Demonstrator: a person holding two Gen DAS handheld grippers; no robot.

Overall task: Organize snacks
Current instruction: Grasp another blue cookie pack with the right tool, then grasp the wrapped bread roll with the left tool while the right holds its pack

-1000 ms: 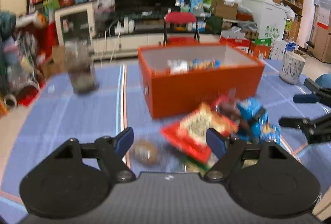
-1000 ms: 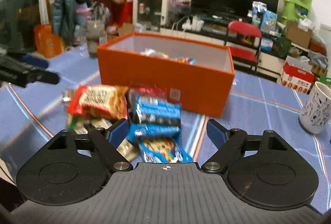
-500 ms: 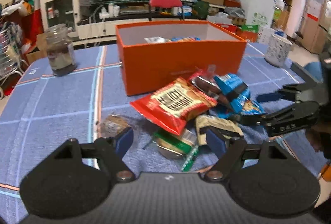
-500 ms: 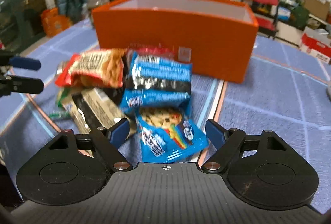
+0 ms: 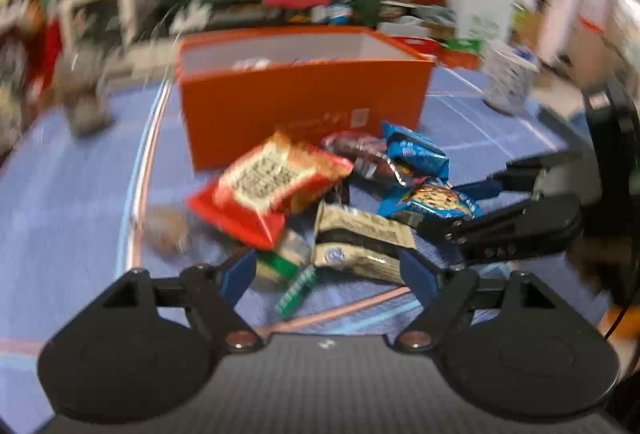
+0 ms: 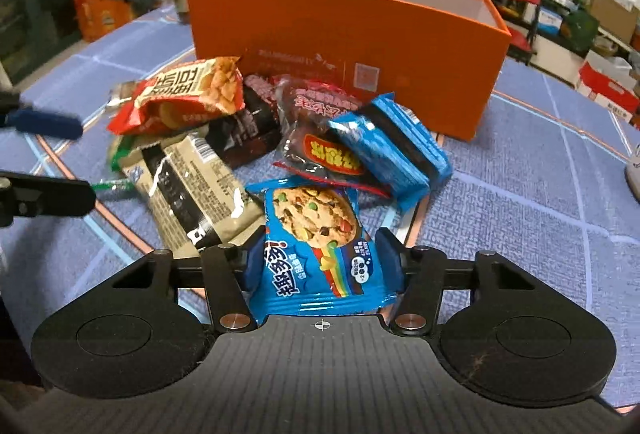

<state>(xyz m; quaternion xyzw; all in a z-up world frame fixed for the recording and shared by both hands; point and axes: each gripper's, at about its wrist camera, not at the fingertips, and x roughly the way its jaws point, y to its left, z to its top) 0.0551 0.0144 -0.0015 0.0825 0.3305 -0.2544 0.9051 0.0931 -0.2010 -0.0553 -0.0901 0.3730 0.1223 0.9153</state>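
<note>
A pile of snack packets lies on the blue tablecloth in front of the orange box (image 6: 344, 45). My right gripper (image 6: 318, 260) has its jaws on both sides of the blue cookie packet (image 6: 316, 242), touching its edges; the packet rests on the cloth. In the left wrist view the right gripper (image 5: 472, 205) sits at that cookie packet (image 5: 434, 199). My left gripper (image 5: 328, 272) is open and empty, over a beige packet (image 5: 356, 238) and a green packet (image 5: 298, 288). A red chip bag (image 5: 272, 185) lies on the pile. The orange box (image 5: 304, 93) holds a few snacks.
A white patterned mug (image 5: 510, 83) stands at the right of the box. A glass jar (image 5: 86, 89) stands at the far left. A small round brown snack (image 5: 166, 228) lies left of the pile. Blue cookie sleeve (image 6: 390, 149) and dark red packets (image 6: 320, 137) lie beside the box.
My right gripper moved down and forward and narrowed around the blue cookie packet. My left gripper shifted nearer to the pile and its view is blurred from motion.
</note>
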